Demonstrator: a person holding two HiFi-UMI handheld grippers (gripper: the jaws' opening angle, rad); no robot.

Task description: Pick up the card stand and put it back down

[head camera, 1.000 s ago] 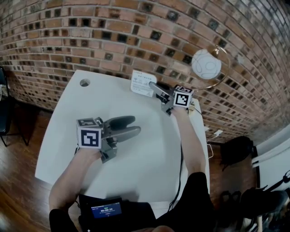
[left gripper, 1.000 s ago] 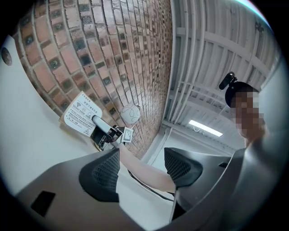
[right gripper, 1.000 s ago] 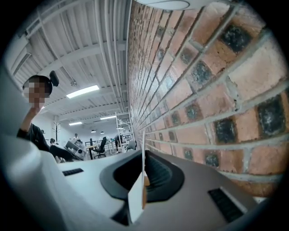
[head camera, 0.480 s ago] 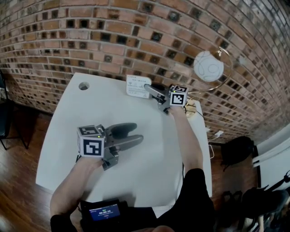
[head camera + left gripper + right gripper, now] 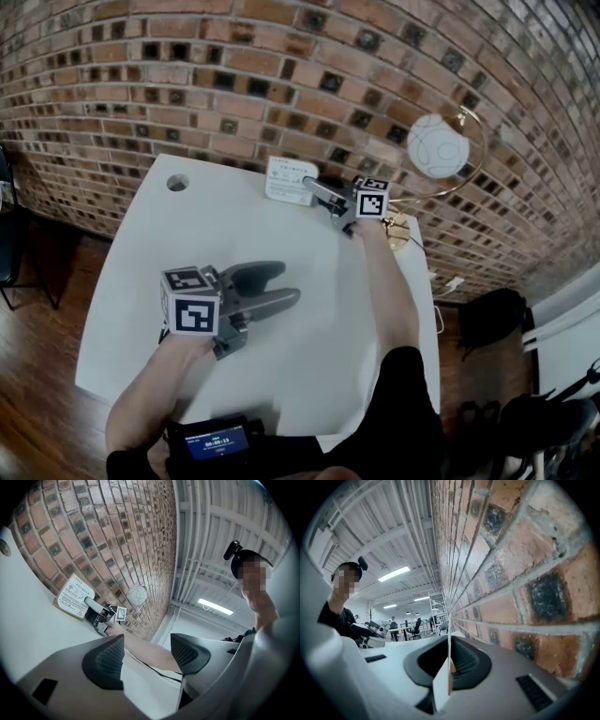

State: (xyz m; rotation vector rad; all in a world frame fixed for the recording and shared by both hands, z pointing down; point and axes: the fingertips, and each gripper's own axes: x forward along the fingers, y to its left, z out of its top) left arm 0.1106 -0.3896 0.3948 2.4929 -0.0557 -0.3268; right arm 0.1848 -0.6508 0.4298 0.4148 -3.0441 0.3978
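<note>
The card stand is gripped by the right gripper at the far edge of the table, close to the brick wall. In the right gripper view it is seen edge-on, pinched between the closed jaws. Whether its base touches the table cannot be told. The left gripper is held over the middle of the table, well apart from the stand, its jaws spread with nothing between them. A globe lamp is seen right of the stand.
</note>
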